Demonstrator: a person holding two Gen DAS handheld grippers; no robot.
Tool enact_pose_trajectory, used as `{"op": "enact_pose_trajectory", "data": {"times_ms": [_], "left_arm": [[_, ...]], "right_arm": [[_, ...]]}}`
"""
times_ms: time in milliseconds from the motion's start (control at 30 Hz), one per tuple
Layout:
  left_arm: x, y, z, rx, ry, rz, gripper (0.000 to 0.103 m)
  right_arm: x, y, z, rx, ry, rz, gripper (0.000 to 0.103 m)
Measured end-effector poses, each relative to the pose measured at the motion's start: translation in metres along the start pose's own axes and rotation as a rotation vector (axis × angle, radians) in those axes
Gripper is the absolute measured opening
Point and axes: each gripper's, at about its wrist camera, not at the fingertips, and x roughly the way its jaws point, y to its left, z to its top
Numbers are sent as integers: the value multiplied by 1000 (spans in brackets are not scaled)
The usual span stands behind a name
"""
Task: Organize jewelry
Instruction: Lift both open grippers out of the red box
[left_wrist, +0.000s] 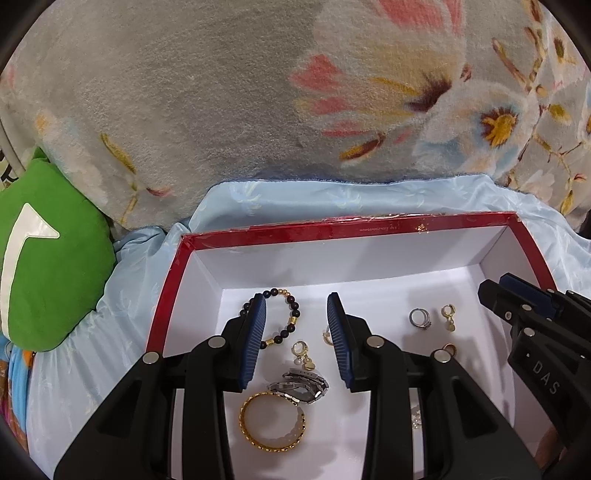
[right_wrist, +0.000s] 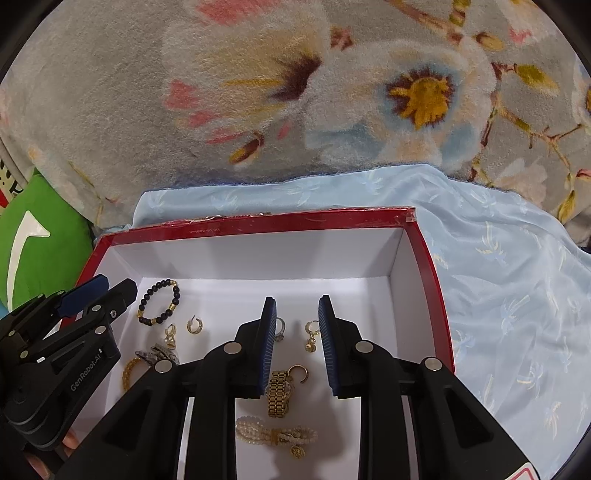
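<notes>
Floral plush blanket (left_wrist: 207, 110) behind, pale blue satin sheet (right_wrist: 498, 295) underneath, red-rimmed white box (left_wrist: 354, 229) on top of it.

Left tongs (left_wrist: 295, 332) spread wide, nothing held, hovering over box floor. Between the pads: gold heart-charm earring (left_wrist: 303, 356), steel watch (left_wrist: 301, 387) just below it, gold bangle (left_wrist: 272, 422) touching the watch at near side. Black-and-gold bead bracelet (left_wrist: 284, 317) partly hidden behind left pad. Small gold hoop (left_wrist: 327, 338) peeking out beside right pad. Further right: silver ring (left_wrist: 419, 318) just beside gold drop earring (left_wrist: 448, 314), apart.

Right tongs (right_wrist: 297, 332) also open wide, empty, over right half of same box. Between pads: gold watch (right_wrist: 277, 393) with open gold hoop (right_wrist: 301, 373) touching it, pearl bracelet (right_wrist: 275, 435) nearer camera, another gold drop earring (right_wrist: 312, 334) at right pad. Same bead bracelet seen at far left of box floor.

Green cushion (left_wrist: 55, 251) with white arrow shape off box's left side, on the bed.
</notes>
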Motion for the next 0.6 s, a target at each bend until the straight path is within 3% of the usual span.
{"op": "enact_pose_trajectory", "data": {"times_ms": [67,167,267,367,600], "left_arm": [[-3,2,-1,-10,-8,3,33],[-10,7,-4,-35,-12,17,43],[-31,14,-15,-33,-29,68,47],[-56,22,-27,-41,-37,80,58],[-99,27,-51,-38,-44,98,66]], "right_arm": [[-4,3,-1,-14,-16,-9,30],[-20,5,-5,-27,-50,-36,38],[-49,3,-14,-4,-71,-24,42],[-77,4,-26,13,-83,-12,51],[-112,12,-61,11,-87,-28,52]]}}
